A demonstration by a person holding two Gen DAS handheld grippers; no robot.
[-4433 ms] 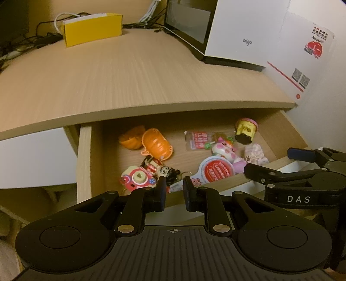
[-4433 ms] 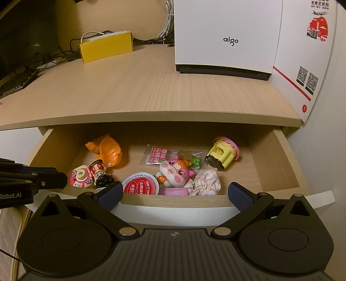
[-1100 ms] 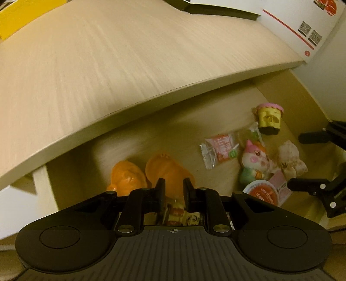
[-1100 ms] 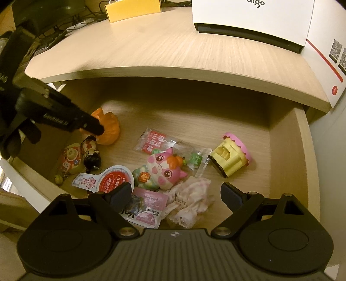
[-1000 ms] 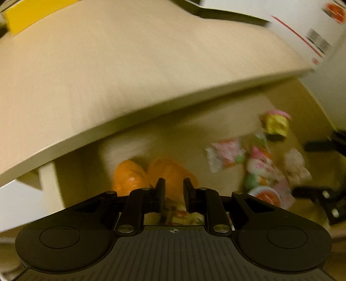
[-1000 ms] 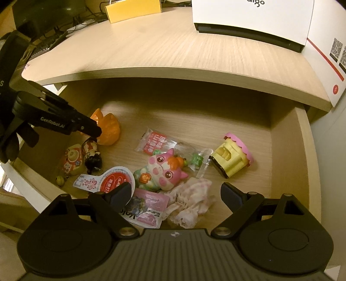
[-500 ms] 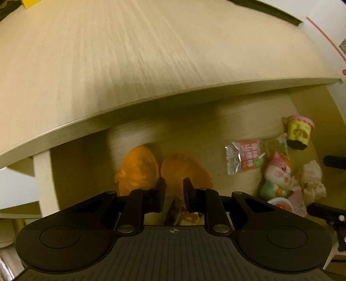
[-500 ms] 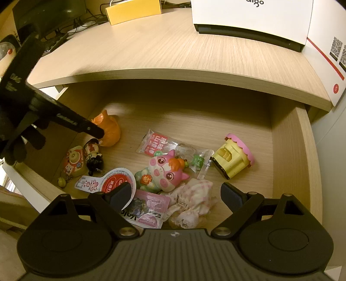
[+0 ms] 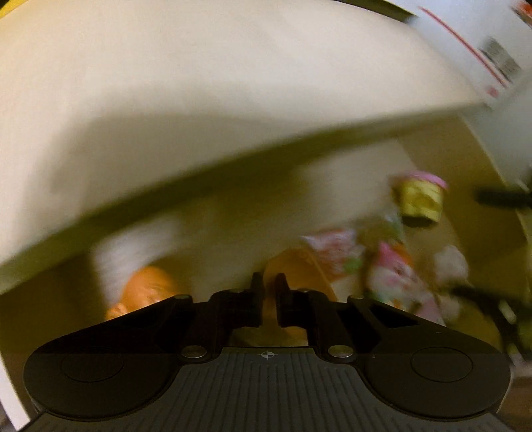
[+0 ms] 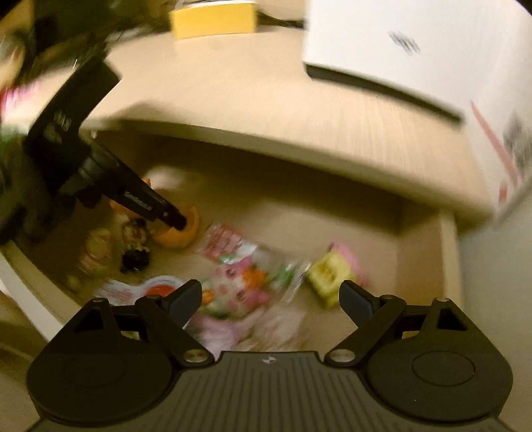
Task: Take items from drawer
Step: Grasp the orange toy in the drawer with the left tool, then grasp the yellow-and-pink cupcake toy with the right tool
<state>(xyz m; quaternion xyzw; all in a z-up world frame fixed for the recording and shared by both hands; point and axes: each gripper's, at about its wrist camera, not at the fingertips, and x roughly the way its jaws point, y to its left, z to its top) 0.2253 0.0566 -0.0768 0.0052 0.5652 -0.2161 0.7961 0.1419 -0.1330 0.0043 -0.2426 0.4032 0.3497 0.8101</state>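
Note:
The open wooden drawer [image 10: 445,266] holds small toys, all blurred. My left gripper [image 9: 271,287] reaches down into its left end, and its jaws are shut narrowly on the rim of an orange toy shell [image 9: 299,266]. The right wrist view shows that gripper's tip [image 10: 178,224] inside the same shell [image 10: 189,232]. A second orange shell [image 9: 149,292] lies to the left. My right gripper [image 10: 271,295] hangs over the drawer's front with its jaws closing and still wide. Past them lies a pink cat figure [image 10: 242,282], untouched.
A yellow cup toy with a pink rim [image 10: 329,272], a red sachet [image 10: 222,239], a round red-lidded pack [image 10: 159,289] and small figures [image 10: 133,246] also lie in the drawer. The desk top [image 10: 266,109] overhangs it and carries a white box [image 10: 415,50] and a yellow box [image 10: 212,16].
My left gripper's jaws have narrowed and it has sunk towards the right orange shell. The right gripper has rolled, its jaws have come in slightly, and both views are now blurred.

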